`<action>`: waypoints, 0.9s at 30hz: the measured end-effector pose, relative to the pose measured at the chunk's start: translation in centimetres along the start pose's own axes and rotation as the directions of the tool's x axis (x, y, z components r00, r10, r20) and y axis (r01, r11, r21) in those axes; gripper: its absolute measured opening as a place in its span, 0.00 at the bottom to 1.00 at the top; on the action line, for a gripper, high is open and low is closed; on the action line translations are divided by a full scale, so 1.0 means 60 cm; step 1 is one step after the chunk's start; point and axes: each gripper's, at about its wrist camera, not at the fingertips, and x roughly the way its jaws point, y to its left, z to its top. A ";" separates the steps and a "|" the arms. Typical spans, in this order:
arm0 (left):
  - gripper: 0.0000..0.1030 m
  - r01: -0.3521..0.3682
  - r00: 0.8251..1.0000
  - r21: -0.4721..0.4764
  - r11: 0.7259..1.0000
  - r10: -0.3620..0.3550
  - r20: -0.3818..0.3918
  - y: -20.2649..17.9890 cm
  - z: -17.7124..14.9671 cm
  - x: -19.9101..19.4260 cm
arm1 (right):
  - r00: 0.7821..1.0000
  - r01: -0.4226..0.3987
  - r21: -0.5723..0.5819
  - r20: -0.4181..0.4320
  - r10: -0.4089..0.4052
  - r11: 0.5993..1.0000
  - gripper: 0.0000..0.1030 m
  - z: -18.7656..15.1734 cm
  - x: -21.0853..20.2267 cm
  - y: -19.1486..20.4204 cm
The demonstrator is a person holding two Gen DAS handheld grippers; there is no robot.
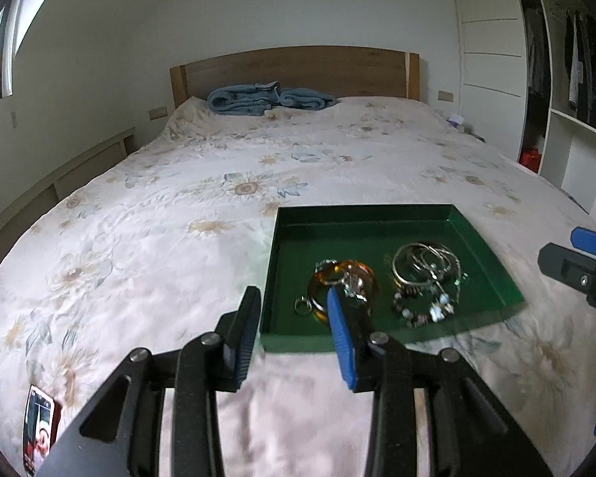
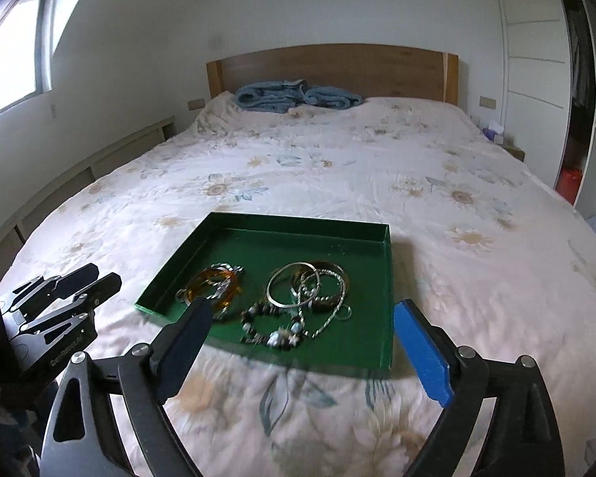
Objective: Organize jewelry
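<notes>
A shallow green tray (image 1: 496, 262) (image 2: 290, 222) lies on the bed. In it are an amber bangle (image 1: 318, 278) (image 2: 218, 278), a small ring (image 1: 302, 305), a pile of silver bangles and chains (image 1: 425, 266) (image 2: 310, 286) and a beaded bracelet (image 1: 421, 312) (image 2: 272, 332). My left gripper (image 1: 294, 298) is open and empty, over the tray's near left corner. My right gripper (image 2: 302, 310) is open and empty, just before the tray's near edge. The left gripper shows in the right wrist view (image 2: 87, 278), and the right gripper at the right edge of the left wrist view (image 1: 576, 262).
The bed has a white floral cover (image 1: 171, 238) (image 2: 457, 206) and a wooden headboard (image 1: 298, 67). A blue folded blanket (image 1: 270, 97) (image 2: 294, 97) lies near the headboard. A phone (image 1: 39, 425) lies at the near left. A wardrobe (image 1: 556, 79) stands to the right.
</notes>
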 end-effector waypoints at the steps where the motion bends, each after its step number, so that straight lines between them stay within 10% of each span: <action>1: 0.32 0.011 1.000 -0.002 1.000 -0.011 -0.002 0.001 -0.005 -0.011 | 1.000 0.001 -0.005 0.006 -0.001 1.000 0.91 -0.005 -0.012 0.004; 27: 0.41 0.008 1.000 -0.021 1.000 -0.008 0.029 0.001 -0.111 -0.200 | 1.000 0.024 0.004 0.008 -0.024 1.000 1.00 -0.138 -0.145 0.027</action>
